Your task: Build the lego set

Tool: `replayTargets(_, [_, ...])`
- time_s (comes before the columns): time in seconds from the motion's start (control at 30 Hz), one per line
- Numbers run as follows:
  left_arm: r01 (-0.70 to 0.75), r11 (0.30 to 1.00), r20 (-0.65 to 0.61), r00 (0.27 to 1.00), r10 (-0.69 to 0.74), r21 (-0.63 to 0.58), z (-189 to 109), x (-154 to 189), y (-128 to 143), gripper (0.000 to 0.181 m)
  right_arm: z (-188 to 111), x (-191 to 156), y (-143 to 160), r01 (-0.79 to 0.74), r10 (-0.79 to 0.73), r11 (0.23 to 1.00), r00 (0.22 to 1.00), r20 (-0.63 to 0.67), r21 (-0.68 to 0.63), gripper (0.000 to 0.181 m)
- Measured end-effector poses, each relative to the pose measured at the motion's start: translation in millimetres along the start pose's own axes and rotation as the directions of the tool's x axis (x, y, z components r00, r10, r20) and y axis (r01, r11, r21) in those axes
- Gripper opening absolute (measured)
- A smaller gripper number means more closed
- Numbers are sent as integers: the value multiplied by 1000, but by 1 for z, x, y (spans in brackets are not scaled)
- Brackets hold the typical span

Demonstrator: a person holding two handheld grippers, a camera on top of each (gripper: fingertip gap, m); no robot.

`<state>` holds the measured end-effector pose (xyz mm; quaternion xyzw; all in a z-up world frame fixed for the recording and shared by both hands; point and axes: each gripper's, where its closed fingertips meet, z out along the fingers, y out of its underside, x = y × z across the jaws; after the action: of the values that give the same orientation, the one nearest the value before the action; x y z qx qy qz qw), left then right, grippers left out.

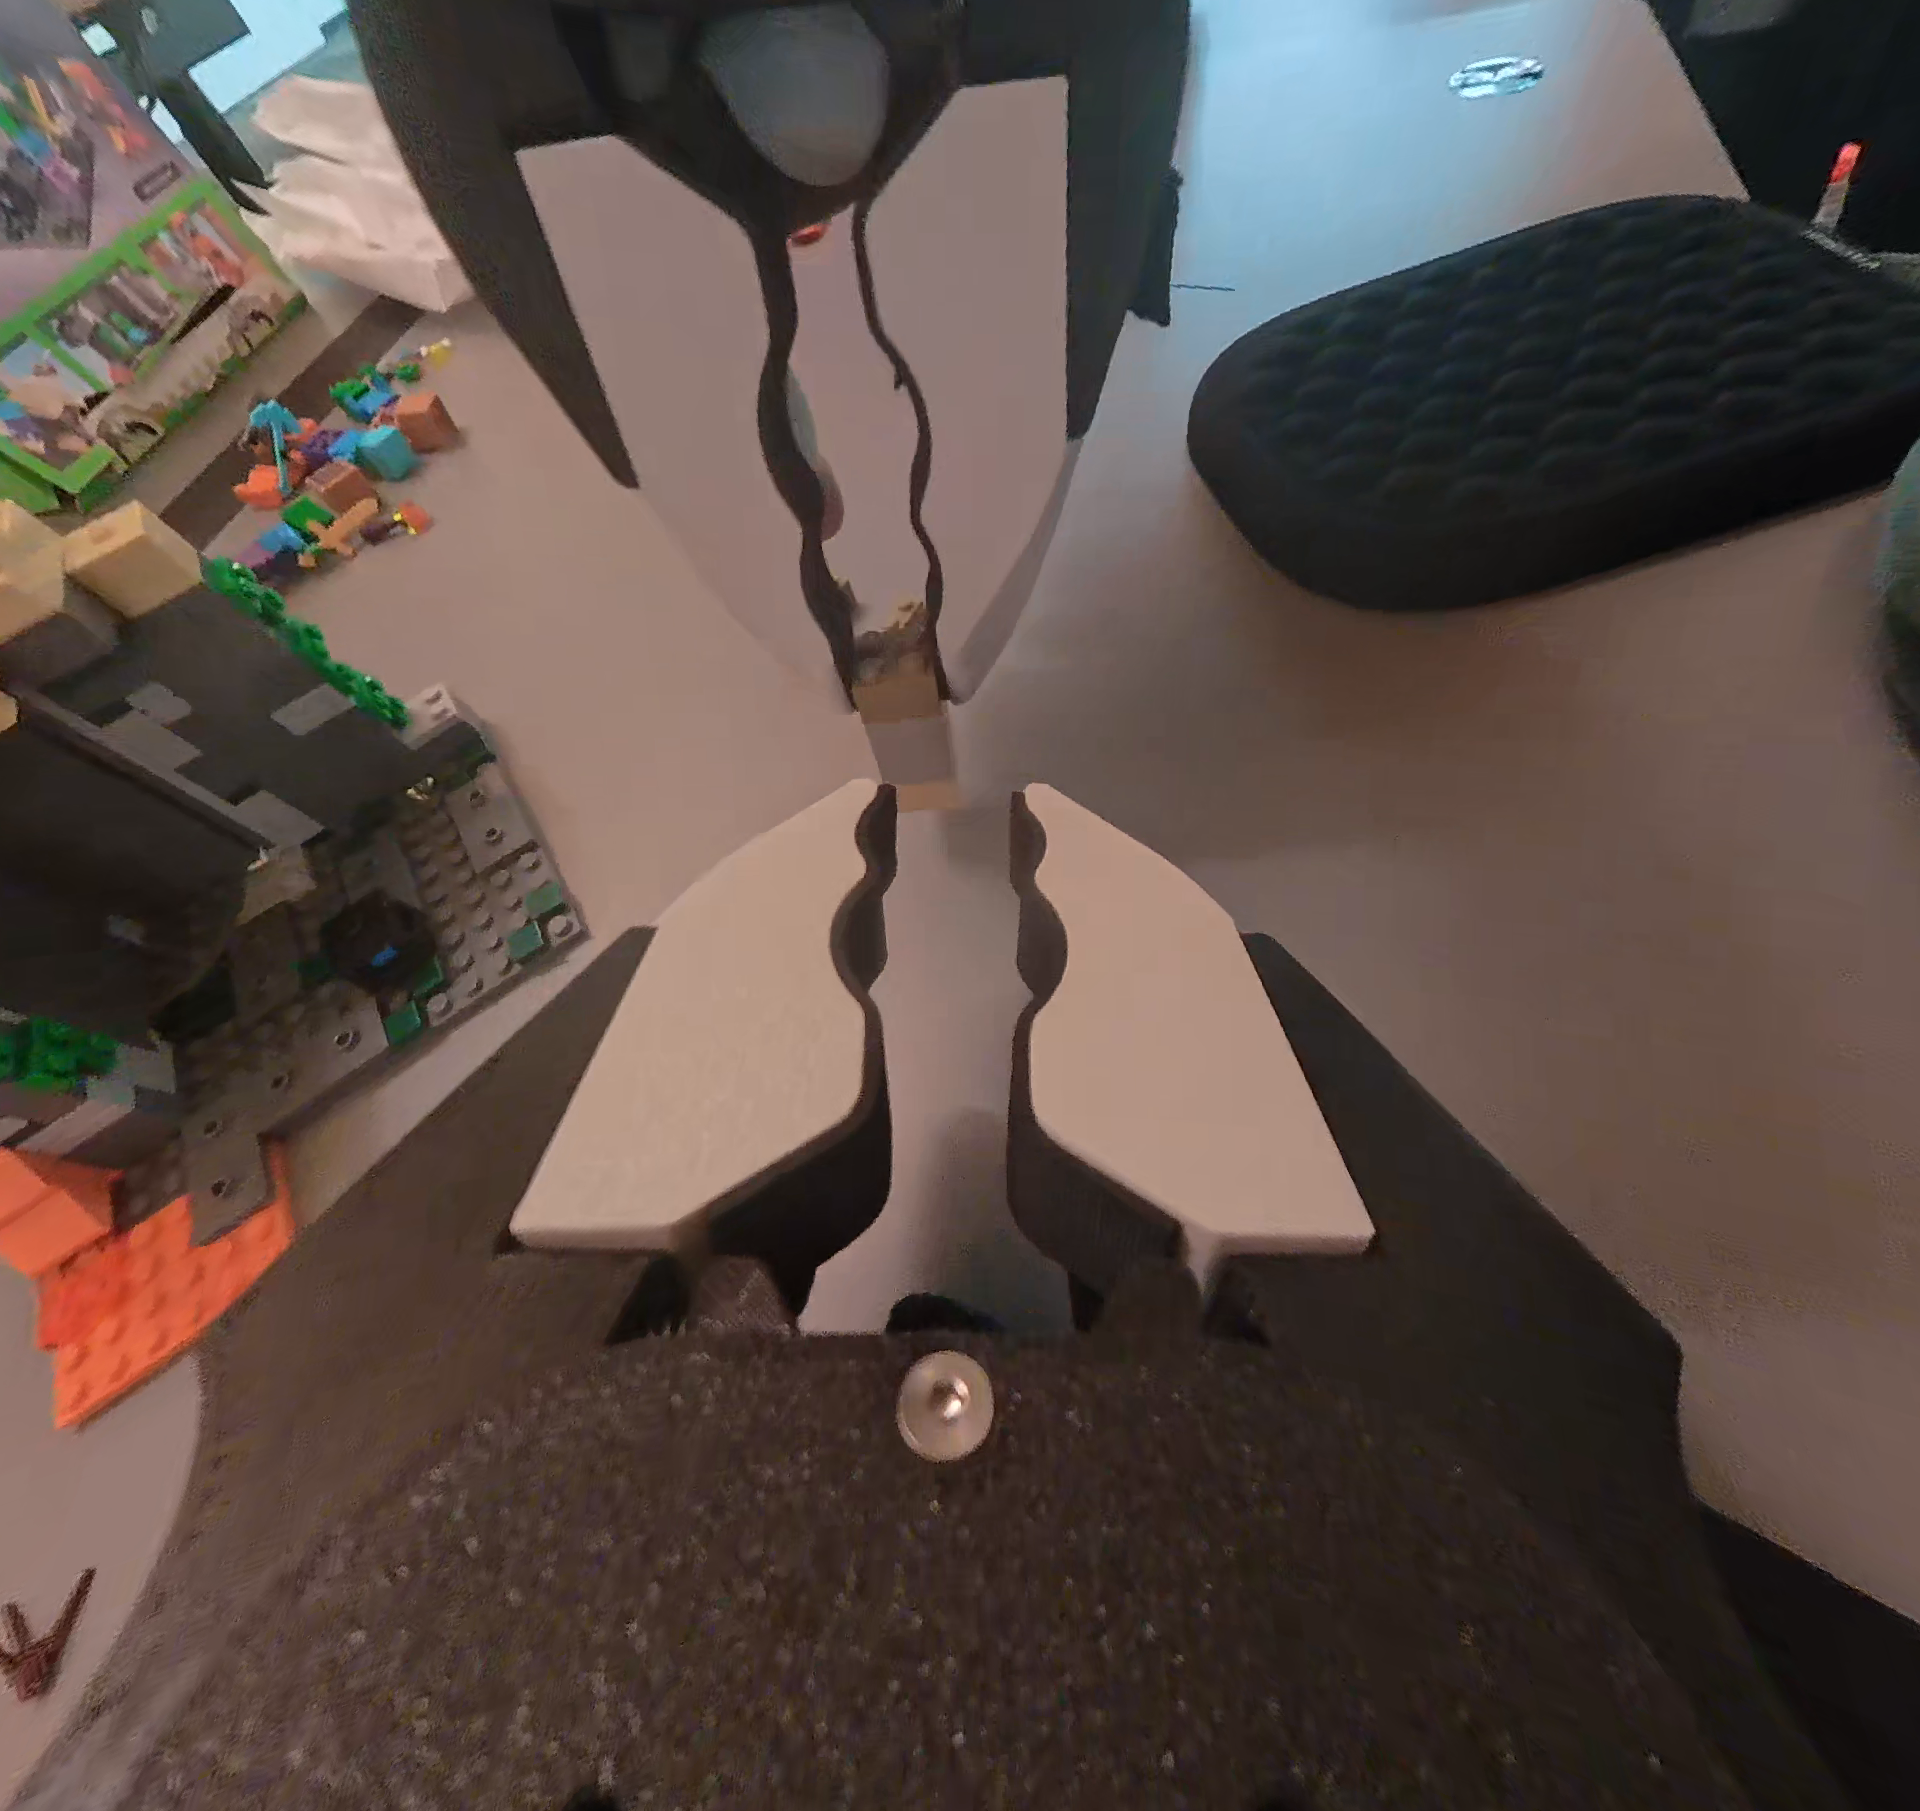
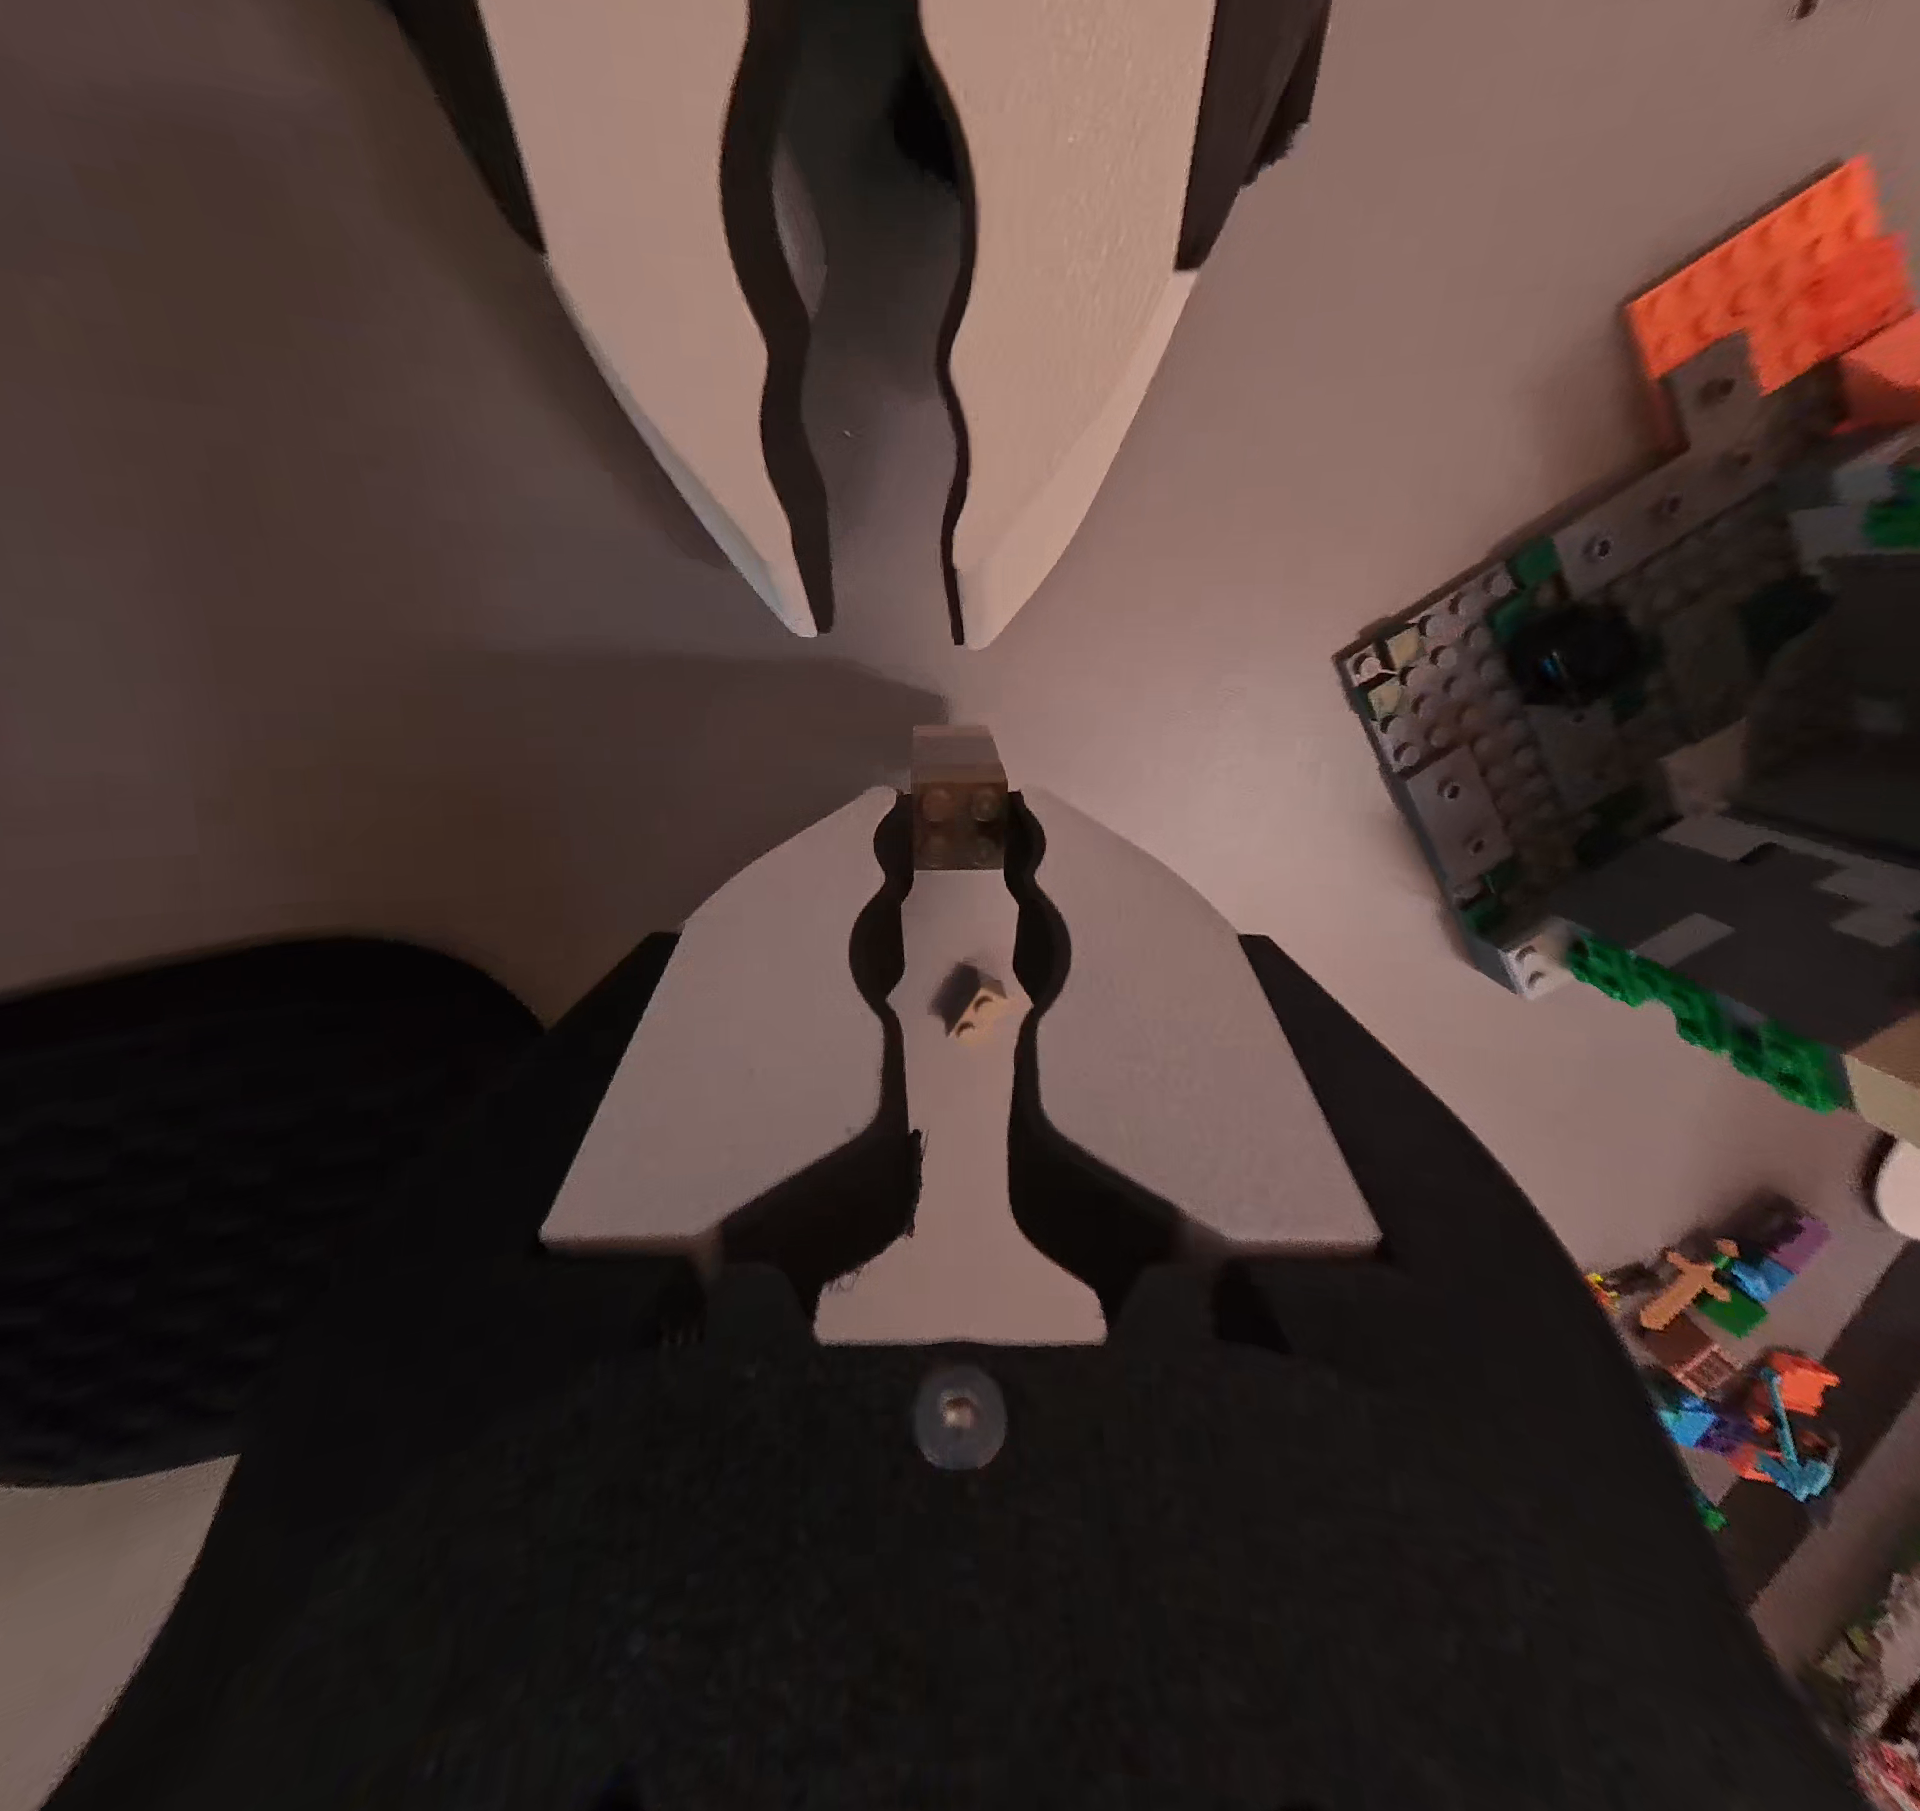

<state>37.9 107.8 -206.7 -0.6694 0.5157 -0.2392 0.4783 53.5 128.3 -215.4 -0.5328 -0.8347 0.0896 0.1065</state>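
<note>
My right gripper [image 2: 958, 811] is shut on a small brick stack [image 2: 958, 826] with a tan studded brick on a grey one. In the left wrist view the right gripper [image 1: 902, 696] comes down from the top, with the stack [image 1: 912, 753] sticking out of its tips. My left gripper [image 1: 951, 805] faces it tip to tip, jaws open. The stack's end is next to its left fingertip [image 1: 878, 811] and apart from the other. The left gripper also shows in the right wrist view [image 2: 888, 634], open. A small tan and dark piece [image 2: 971, 1008] lies on the table under the right gripper.
The partly built set on a grey baseplate [image 1: 488, 920] with orange plates [image 1: 156, 1273] stands at my left, and also shows in the right wrist view [image 2: 1455, 722]. A pile of loose pieces [image 1: 332, 473] and the set's box [image 1: 125, 307] lie beyond. A black cushion [image 1: 1558, 411] lies to the right. Left and right tips are no more than a few centimetres apart.
</note>
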Motion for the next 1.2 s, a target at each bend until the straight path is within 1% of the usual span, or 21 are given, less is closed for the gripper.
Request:
replayTargets(0.03, [3, 1000, 1, 1000, -3, -6, 0, -1, 1, 20, 3, 2, 0, 2, -2, 1000, 1000, 7, -7, 16])
replayTargets(0.3, [25, 999, 27, 999, -24, -29, 1, -6, 6, 20, 14, 8, 5, -42, 44, 998, 999, 33, -37, 17])
replayTargets(0.83, [39, 999, 29, 999, -37, -39, 2, -7, 8, 20, 15, 9, 2, -80, 81, 997, 997, 15, -16, 18])
replayTargets(1.03, [43, 998, 31, 999, -42, -36, 2, -8, 8, 19, 11, 10, -3, -131, 131, 989, 991, 13, 62, 27])
replayTargets(1.13, [52, 998, 35, 998, -51, -30, 1, -10, 8, 19, -3, 14, -8, -181, 182, 972, 983, 6, 152, 30])
replayTargets(1.2, [57, 998, 37, 998, -56, -29, 1, -10, 8, 19, -16, 19, -5, -223, 228, 953, 974, -1, 206, 29])
